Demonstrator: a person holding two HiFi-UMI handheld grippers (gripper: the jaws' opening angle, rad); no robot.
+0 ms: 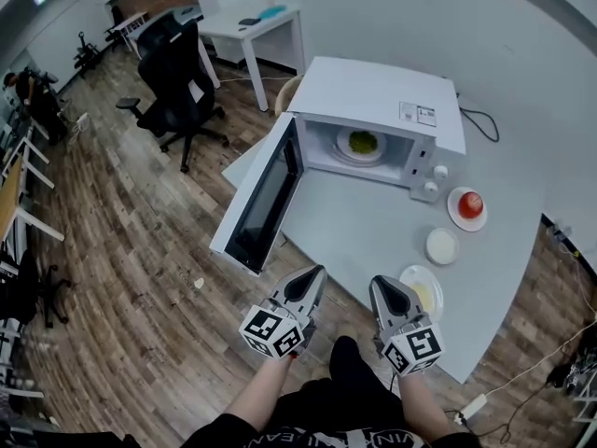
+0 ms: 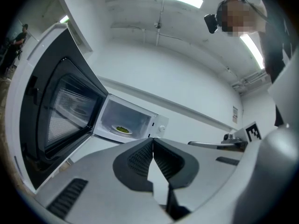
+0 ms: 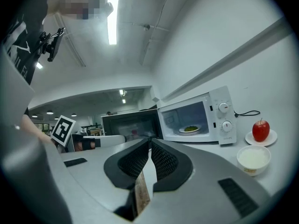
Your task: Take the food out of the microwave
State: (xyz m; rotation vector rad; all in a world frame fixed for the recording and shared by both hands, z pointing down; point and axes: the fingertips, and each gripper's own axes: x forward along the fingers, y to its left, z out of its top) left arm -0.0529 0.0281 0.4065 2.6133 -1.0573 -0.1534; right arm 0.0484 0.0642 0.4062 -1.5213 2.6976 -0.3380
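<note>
Round food plate (image 1: 362,145) flat in microwave (image 1: 373,96)

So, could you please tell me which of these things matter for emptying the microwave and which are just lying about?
For the job: microwave, its open door, plate of green food inside, left gripper, right gripper, both shut.
Lying about: apple on a saucer, white bowl, plate nearest the grippers, office chair.
</note>
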